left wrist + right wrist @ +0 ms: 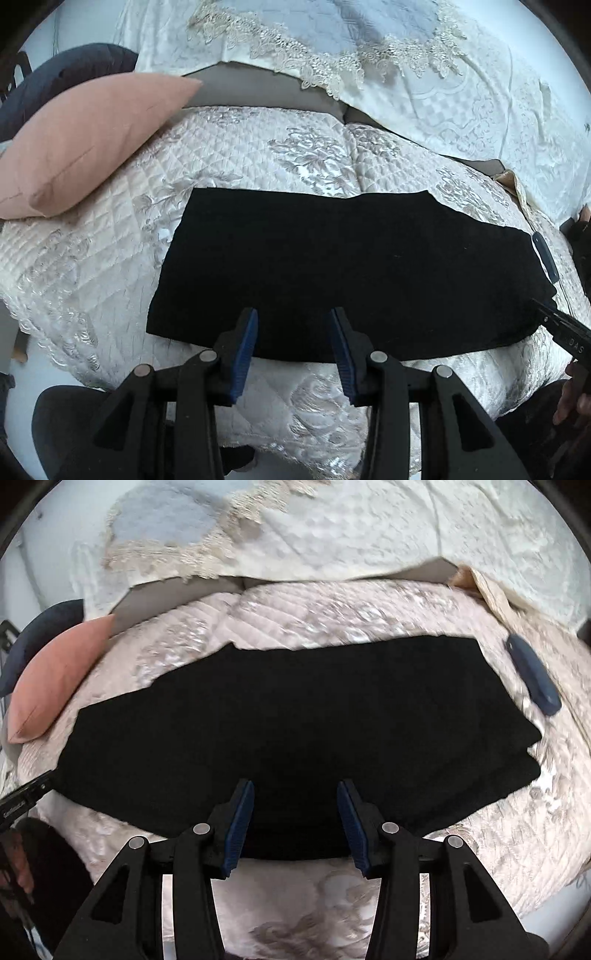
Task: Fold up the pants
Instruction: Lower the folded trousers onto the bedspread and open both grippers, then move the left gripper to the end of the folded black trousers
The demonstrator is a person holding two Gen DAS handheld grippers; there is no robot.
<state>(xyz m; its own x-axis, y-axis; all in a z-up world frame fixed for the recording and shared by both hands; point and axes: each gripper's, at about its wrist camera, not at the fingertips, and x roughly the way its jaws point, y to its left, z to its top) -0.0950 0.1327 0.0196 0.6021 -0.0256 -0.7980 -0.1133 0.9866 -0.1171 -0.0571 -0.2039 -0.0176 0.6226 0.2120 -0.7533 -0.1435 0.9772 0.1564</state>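
Beyond both grippers' parted, empty jaws, folded black pants [332, 269] lie flat.

Quilted sofa [303, 147], pink cushion [85, 140]

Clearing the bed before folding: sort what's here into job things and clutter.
Job: flat black fabric pants; left gripper and right gripper, both open over the near edge.

Clutter: pink square cushion; dark blue oblong case; quilted cream bedspread.

Left gripper [293, 325] hangs apparently empty, jaws apart, over folded black pants [343, 273].
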